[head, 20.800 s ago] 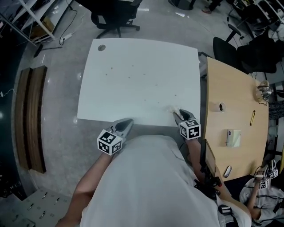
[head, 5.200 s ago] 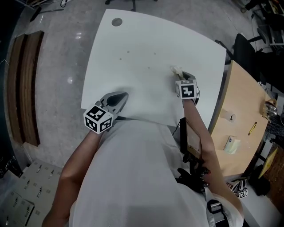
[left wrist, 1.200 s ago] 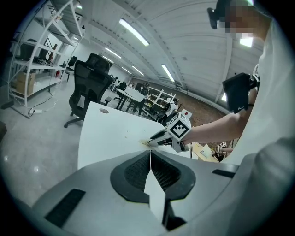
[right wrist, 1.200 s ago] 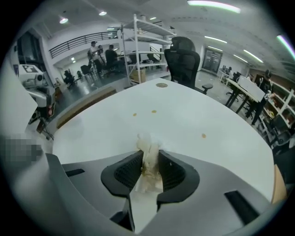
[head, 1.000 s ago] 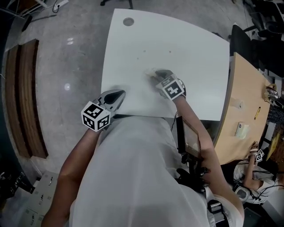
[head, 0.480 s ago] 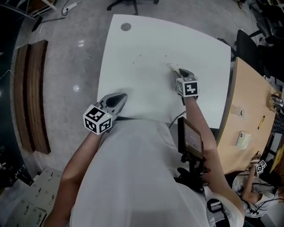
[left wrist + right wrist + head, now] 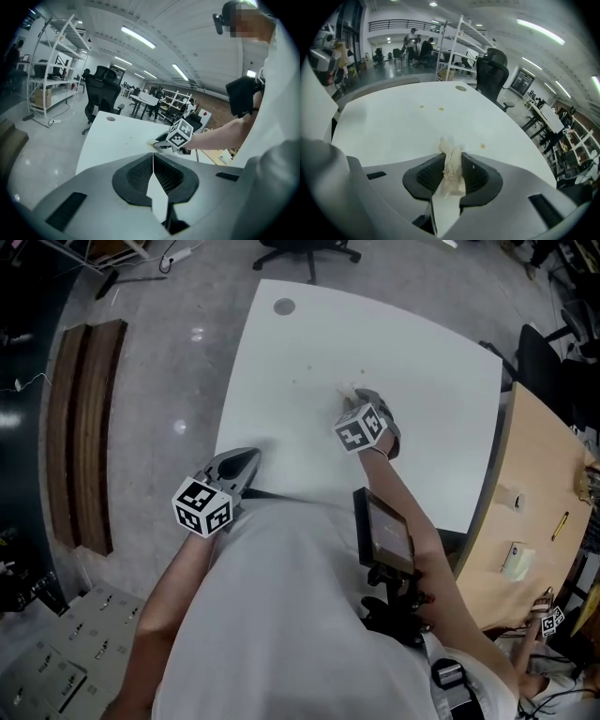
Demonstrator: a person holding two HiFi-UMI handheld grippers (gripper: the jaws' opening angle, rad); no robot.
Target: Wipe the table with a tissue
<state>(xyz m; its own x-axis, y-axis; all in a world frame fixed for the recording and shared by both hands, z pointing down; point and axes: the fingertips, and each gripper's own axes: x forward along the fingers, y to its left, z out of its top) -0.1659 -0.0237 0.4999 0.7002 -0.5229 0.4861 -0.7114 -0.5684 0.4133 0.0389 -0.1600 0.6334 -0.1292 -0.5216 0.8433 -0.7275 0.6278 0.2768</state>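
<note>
Tissue (image 7: 450, 174) clamped in right gripper (image 7: 452, 158); left gripper (image 7: 153, 161) closed, empty. Press wad flat on table (image 7: 389, 126), sweep over yellowish specks (image 7: 483, 146).

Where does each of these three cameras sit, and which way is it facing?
Head view: on the person's head, looking steeply down at the white table; torso, arms, left gripper and right gripper show.
Left gripper view: on the left gripper, facing across the table; its shut fingers and the right forearm show.
Right gripper view: on the right gripper, facing along the table; its fingers pinch the tissue.
Shared: head and left gripper views both show the right gripper.
</note>
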